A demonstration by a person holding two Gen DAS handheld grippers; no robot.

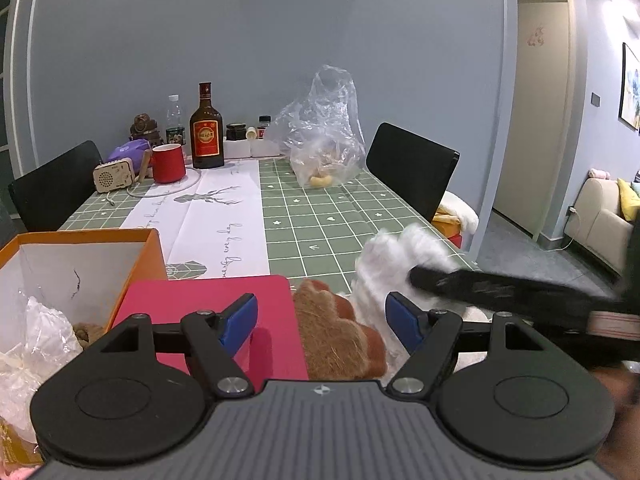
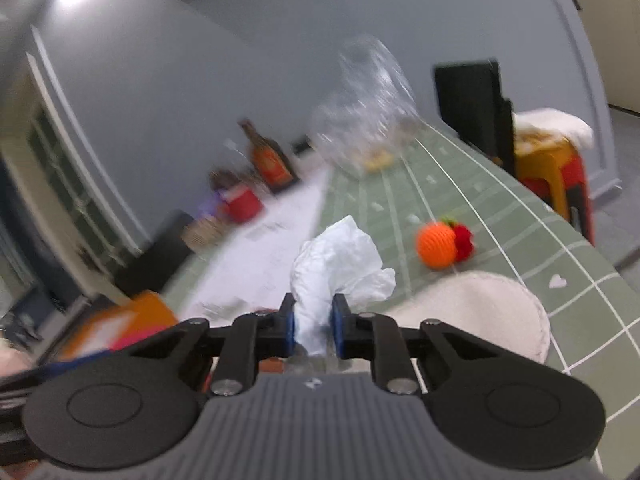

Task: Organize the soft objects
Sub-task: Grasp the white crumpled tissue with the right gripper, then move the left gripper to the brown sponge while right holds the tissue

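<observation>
My right gripper point(image 2: 314, 322) is shut on a crumpled white soft wad point(image 2: 340, 264), held a little above the green checked table point(image 2: 500, 208). In the left wrist view that gripper is a blurred black bar point(image 1: 480, 292) with the white wad point(image 1: 400, 256) at its tip. My left gripper point(image 1: 322, 320) stands open over a brown furry paw-shaped plush point(image 1: 336, 336), whose edge lies close to the right pad point(image 1: 404, 320). A pink lid point(image 1: 200, 308) lies under the left pad. An orange knitted ball with a red piece point(image 2: 440, 244) and a cream plush pad point(image 2: 480, 312) rest on the table.
An orange box point(image 1: 140, 256) with crumpled clear wrapping inside stands at the near left. Far along the table are a red mug point(image 1: 168, 162), a brown bottle point(image 1: 206, 128), a small radio point(image 1: 114, 174) and a clear plastic bag point(image 1: 324, 132). Black chairs point(image 1: 412, 168) flank the table.
</observation>
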